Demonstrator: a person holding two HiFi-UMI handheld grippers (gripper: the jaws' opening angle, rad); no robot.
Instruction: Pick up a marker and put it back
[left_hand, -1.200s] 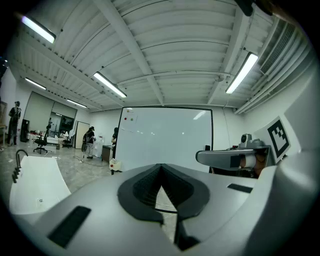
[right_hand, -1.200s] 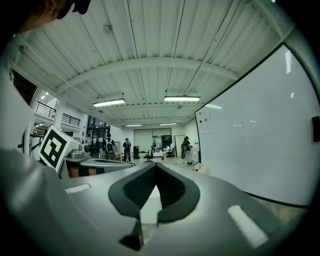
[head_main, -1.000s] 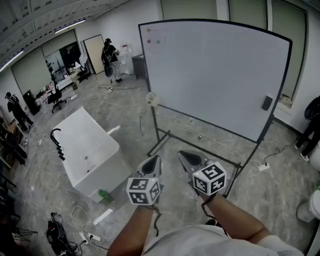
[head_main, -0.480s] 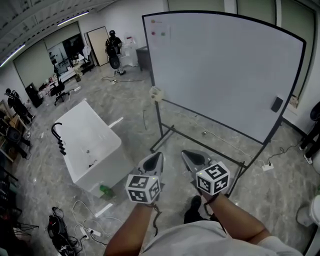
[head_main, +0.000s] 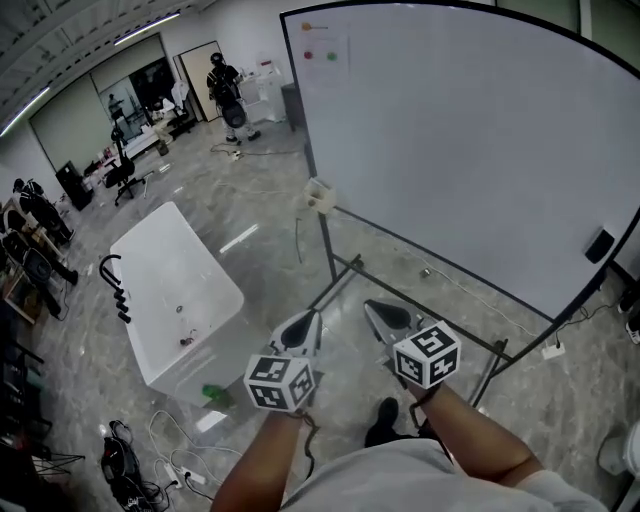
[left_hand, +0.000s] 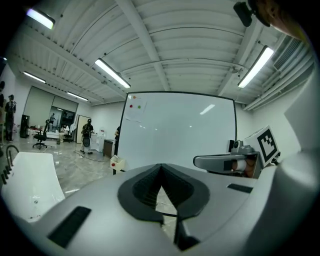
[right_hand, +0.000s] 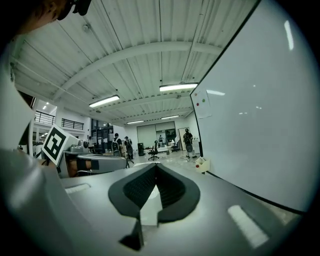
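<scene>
Closer than a second ago, the whiteboard (head_main: 470, 140) now fills the head view from 12 to 3 o'clock. Its top edge is cut off by the frame. Both grippers have kept their place low near 6 o'clock.

The board stands on a black frame over a grey marbled floor (head_main: 270, 215). At 9 o'clock sits a white tub (head_main: 175, 290) with a black tap (head_main: 112, 285) at its left rim, well apart from the board. Loose cables (head_main: 160, 430) lie on the floor at 7 o'clock, and a small green thing (head_main: 212, 395) lies just beside the tub's near end. One person (head_main: 225, 90) stands far off at 11 o'clock and another (head_main: 35, 205) at 10 o'clock.

The left gripper (head_main: 316, 316) and the right gripper (head_main: 366, 306) are held side by side, apart from each other, both pointing toward the foot of the board. The left gripper view shows its jaws closed tip to tip with nothing between them. The right gripper view shows the same for the right one.

A small pale holder (head_main: 320, 195) hangs at the board's left edge, at 12 o'clock from the grippers and well apart from them. It shows a red spot, but whether that is a marker is too small to tell. A dark eraser (head_main: 598, 245) clings to the board at 3 o'clock. Tiny coloured dots (head_main: 331, 56) sit in the board's upper left corner.
</scene>
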